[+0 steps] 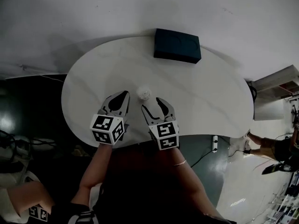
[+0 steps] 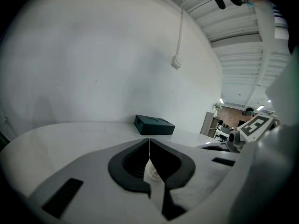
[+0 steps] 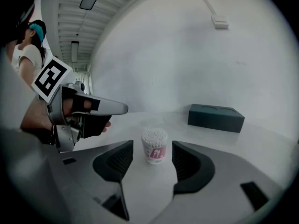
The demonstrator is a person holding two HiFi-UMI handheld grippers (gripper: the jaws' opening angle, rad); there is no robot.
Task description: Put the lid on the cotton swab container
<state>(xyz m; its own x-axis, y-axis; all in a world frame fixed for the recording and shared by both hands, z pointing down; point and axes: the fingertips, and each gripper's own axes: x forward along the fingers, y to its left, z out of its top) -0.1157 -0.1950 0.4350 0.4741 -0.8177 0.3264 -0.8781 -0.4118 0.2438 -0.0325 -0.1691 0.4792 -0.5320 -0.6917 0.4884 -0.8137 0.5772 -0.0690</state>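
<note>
Swab container (image 3: 154, 146) stands uncapped on table (image 1: 210, 92), just ahead of right gripper (image 1: 152, 104), jaws wide apart, untouched. Left gripper (image 1: 122, 97) jaws clamped on thin pale lid (image 2: 152, 171).

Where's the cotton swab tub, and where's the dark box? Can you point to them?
cotton swab container (image 3: 154, 152): right gripper view, on its printed label.
dark box (image 3: 215, 121): right gripper view, on its front side.

The person is holding the left gripper (image 1: 124, 95) and the right gripper (image 1: 153, 104) out side by side, both tilting slightly downward. The left one's jaws are pressing together, while the right one's are standing wide apart.
</note>
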